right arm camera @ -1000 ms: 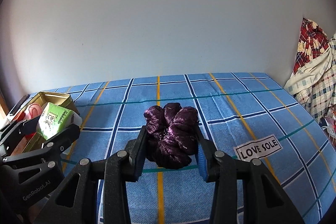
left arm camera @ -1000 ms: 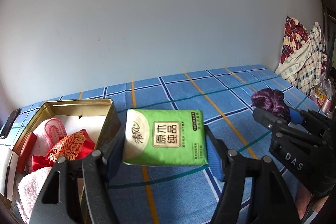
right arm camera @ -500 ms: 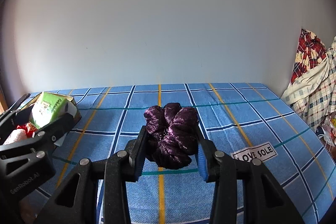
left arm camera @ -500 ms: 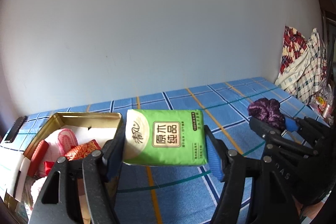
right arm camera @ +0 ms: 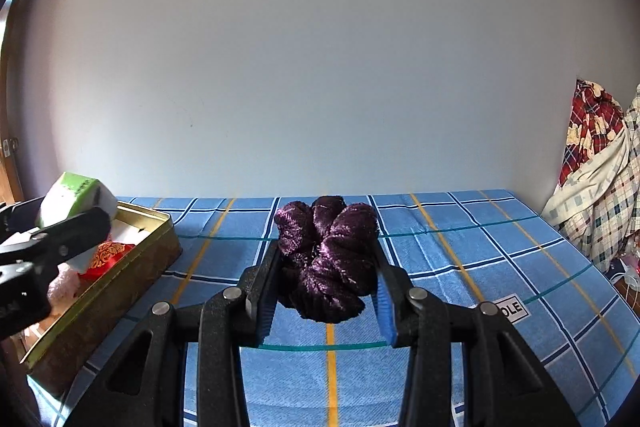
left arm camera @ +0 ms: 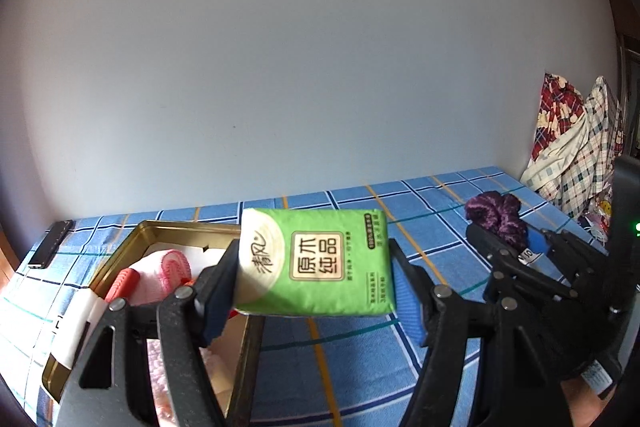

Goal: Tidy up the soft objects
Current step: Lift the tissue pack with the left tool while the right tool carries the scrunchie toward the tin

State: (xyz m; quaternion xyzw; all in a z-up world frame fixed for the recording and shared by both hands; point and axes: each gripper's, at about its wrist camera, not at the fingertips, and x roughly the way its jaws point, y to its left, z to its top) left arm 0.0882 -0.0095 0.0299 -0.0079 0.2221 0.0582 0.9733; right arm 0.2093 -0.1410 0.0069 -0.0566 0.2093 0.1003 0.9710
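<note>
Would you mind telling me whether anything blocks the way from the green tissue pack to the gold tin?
Nothing visible does. The left gripper holds the green tissue pack beside the open gold tin, which has no lid on. A pink cloth and red embroidered pouch already lie inside.

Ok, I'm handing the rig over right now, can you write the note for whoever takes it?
Left gripper: shut on the green tissue pack, held in the air at the near right edge of the gold tin.
Right gripper: shut on the purple scrunchie, held above the blue checked sheet, to the right of the tin.
Done: a pink cloth and a red embroidered pouch already lie in the tin.
Left: set the tissue pack in the tin, then probably the scrunchie.
</note>
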